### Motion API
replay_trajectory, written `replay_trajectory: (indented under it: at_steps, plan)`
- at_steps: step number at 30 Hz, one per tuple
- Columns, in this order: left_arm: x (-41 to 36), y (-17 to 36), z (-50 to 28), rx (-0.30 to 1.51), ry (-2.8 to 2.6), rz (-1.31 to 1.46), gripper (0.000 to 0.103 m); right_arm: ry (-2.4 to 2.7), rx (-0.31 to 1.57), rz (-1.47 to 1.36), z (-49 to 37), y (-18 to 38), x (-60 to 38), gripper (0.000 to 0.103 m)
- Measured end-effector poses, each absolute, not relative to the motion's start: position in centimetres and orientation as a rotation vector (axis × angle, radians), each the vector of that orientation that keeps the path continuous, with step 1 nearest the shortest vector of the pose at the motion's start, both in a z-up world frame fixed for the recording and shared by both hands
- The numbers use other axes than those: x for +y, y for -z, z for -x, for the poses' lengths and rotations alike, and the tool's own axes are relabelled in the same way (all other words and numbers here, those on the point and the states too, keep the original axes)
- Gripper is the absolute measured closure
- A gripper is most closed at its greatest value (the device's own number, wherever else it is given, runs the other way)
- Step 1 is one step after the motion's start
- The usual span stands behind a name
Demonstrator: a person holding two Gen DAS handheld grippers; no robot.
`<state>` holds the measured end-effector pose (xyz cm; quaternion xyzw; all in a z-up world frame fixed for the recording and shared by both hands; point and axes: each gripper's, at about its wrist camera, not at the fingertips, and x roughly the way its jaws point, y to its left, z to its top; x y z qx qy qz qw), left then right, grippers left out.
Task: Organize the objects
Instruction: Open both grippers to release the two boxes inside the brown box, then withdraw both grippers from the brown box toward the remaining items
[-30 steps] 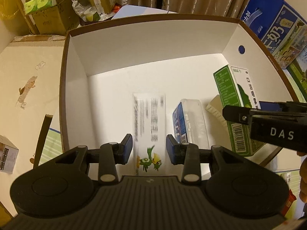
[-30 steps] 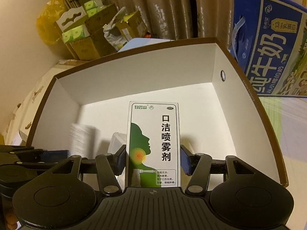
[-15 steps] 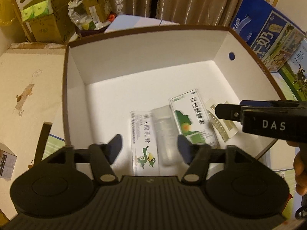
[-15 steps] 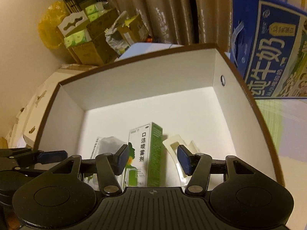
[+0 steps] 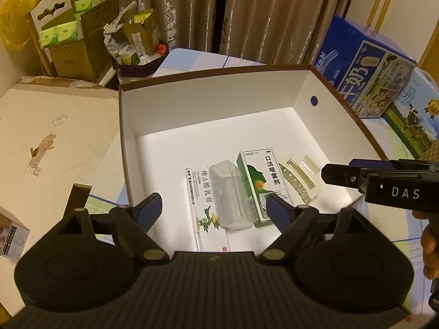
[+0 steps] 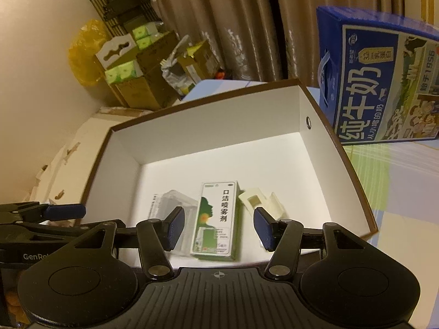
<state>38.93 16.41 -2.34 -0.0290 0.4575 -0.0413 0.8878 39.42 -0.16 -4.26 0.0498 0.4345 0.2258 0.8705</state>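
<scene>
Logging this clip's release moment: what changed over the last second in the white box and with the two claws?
The right claw let go of the green spray box, which now lies flat in the white box beside the clear case; that claw is open and pulled back. The left claw opened wider and rose. The flat white carton and blister strips stayed put.

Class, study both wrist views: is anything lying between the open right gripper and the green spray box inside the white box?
Nothing visible does. The right gripper is open above the green spray box, which lies flat in the white box between a clear case and a cream tray, with open space over it.
</scene>
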Motion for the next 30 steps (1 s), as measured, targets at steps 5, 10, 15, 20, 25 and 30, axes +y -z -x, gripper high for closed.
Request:
replay_trajectory:
  at_steps: [5, 10, 15, 20, 25, 30]
  plan:
    - [16.6, 1.2, -36.8, 0.931, 0.091, 0.071, 0.021, -0.481, 0.877, -0.118, -37.4, 3.0, -0.7, 0.050]
    - [16.6, 0.3, -34.7, 0.919, 0.087, 0.072, 0.018, -0.489, 0.855, -0.143, -35.3, 2.0, -1.4, 0.050]
    - [16.3, -0.2, -32.6, 0.909, 0.089, 0.076, 0.017, -0.495, 0.837, -0.168, -33.1, 1.3, -2.3, 0.050]
    - [15.8, -0.4, -30.4, 0.902, 0.094, 0.069, 0.013, -0.483, 0.825, -0.198, -30.6, 0.8, -4.0, 0.050]
    - [15.3, -0.3, -28.5, 0.907, 0.102, 0.062, 0.012, -0.462, 0.823, -0.224, -28.3, 0.9, -6.0, 0.050]
    - [14.1, 0.3, -26.8, 0.918, 0.133, 0.042, 0.009, -0.417, 0.835, -0.248, -26.2, 1.3, -8.3, 0.050]
